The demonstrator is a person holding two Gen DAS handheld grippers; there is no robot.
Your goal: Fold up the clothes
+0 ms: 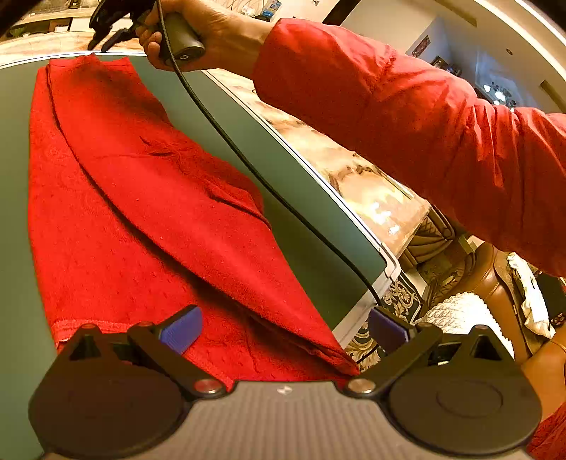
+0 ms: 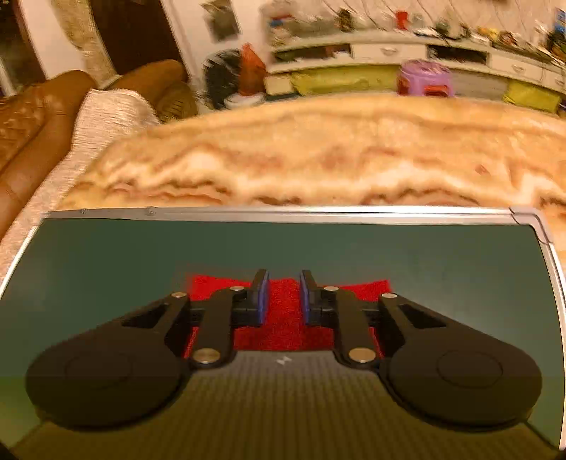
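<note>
A red towel-like cloth (image 1: 141, 198) lies along the dark green board (image 1: 307, 184), with one long side folded over onto itself. My left gripper (image 1: 283, 332) hovers wide open over the cloth's near end and holds nothing. My right gripper (image 2: 284, 300) is above the cloth's far end (image 2: 283, 318), its blue pads a small gap apart with nothing between them. The right gripper also shows at the top of the left wrist view (image 1: 109, 32), held in a hand with a red sleeve.
The board has a silver rim (image 2: 283, 214) and rests on a marbled orange table (image 2: 318, 159). A black cable (image 1: 247, 166) hangs from the right gripper across the board. A brown leather sofa (image 2: 32, 124) stands to the left, cluttered shelves at the back.
</note>
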